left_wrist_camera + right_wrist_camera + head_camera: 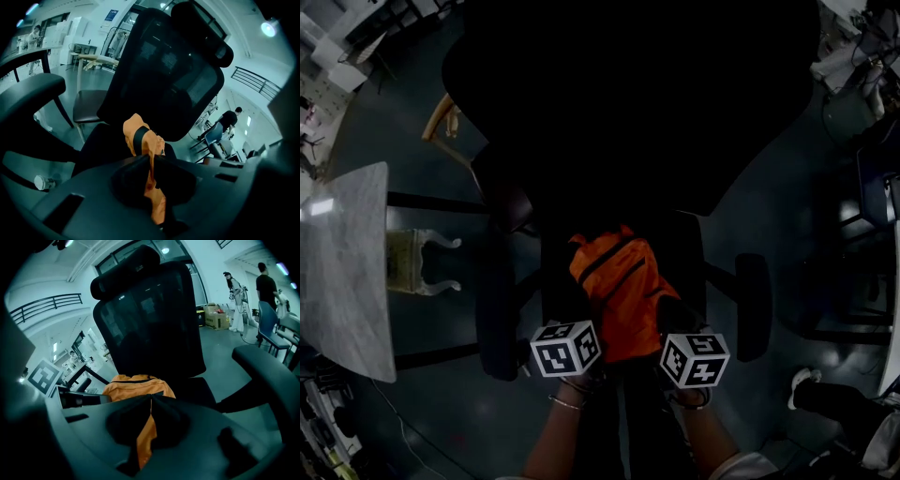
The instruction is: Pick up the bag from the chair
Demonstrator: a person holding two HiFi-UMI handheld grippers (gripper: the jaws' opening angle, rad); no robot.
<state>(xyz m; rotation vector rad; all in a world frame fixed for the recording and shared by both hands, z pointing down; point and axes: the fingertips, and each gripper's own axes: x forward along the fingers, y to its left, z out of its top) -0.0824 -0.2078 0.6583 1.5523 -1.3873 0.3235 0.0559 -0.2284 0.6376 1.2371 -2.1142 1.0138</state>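
- Gripping the orange bag point(623, 291) from both sides, the left tongs point(151, 164) and the right tongs point(150, 404) are each seen closed on a pinched fold of its fabric, with orange cloth showing between each pair of jaws.
- The bag is pictured at the front of the seat of a black office chair point(150, 319), between the armrests point(753, 305). Whether it rests on the seat or hangs just off it cannot be told.
- The grasping step is judged complete, with the lift itself now in hand.
- A level, matched rise of both tongs is called for next, so that the soft fabric is not dragged out of either grip and the bag is carried clear of the armrests.
- As a container, the bag appears closed along its dark zip lines, and nothing of its contents can be seen.
- A pale worktop point(342, 272) is seen well apart at the left and is judged to play no part.
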